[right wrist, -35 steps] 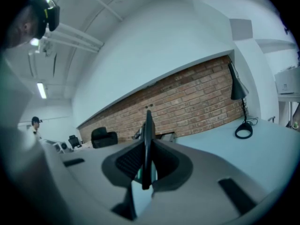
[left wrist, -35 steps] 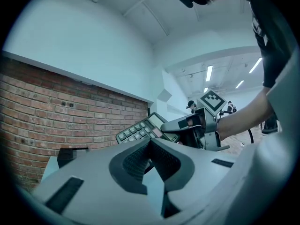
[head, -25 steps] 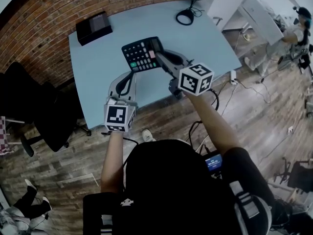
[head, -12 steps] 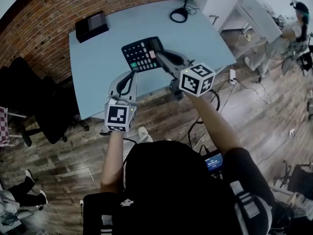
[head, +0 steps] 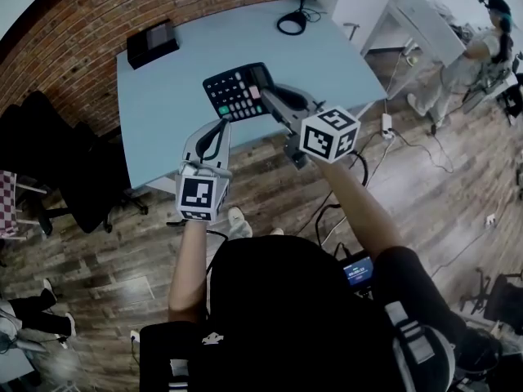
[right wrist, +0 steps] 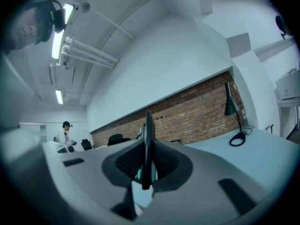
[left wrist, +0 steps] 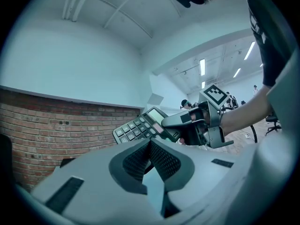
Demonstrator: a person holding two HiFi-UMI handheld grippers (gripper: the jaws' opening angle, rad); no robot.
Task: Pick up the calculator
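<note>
The right claw [head: 267, 96] grasps the flat black plastic calculator [head: 235, 91] at its 3 o'clock edge over the pale-blue tabletop [head: 163, 96] (left claw [head: 221, 126], at 7 o'clock, clenched empty).

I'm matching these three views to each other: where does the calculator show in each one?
Head view: calculator upper centre, over the blue table.
Left gripper view: calculator near centre, keys showing.
Right gripper view: calculator edge-on at centre, between the jaws.
Shared landmark: brick wall.
</note>
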